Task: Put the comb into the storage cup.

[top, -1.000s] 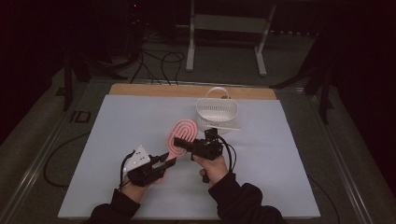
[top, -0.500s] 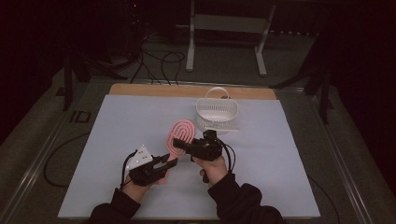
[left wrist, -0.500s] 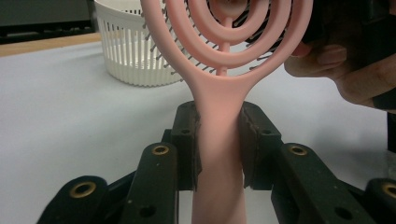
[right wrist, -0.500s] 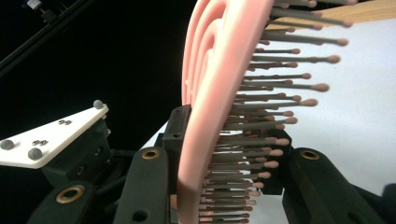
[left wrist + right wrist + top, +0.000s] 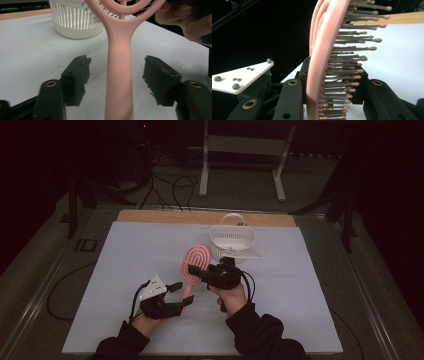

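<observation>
Evidently the pink hairbrush (image 5: 192, 270) is light, stiff plastic, held up over the white mat (image 5: 125, 255) just in front of the white basket (image 5: 231, 240); dark room around. In the left gripper view the left gripper (image 5: 117, 82) has just been opening, its handle (image 5: 118, 75) loose between the pads. In the right gripper view the right gripper (image 5: 329, 92) clamps the bristled head (image 5: 324, 50), which could slip; the handle is surer.

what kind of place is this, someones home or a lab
Most likely a lab or recording workspace, not a home: a white-covered table in a dark room, loose cables on the floor, and a metal stand behind it.
</observation>
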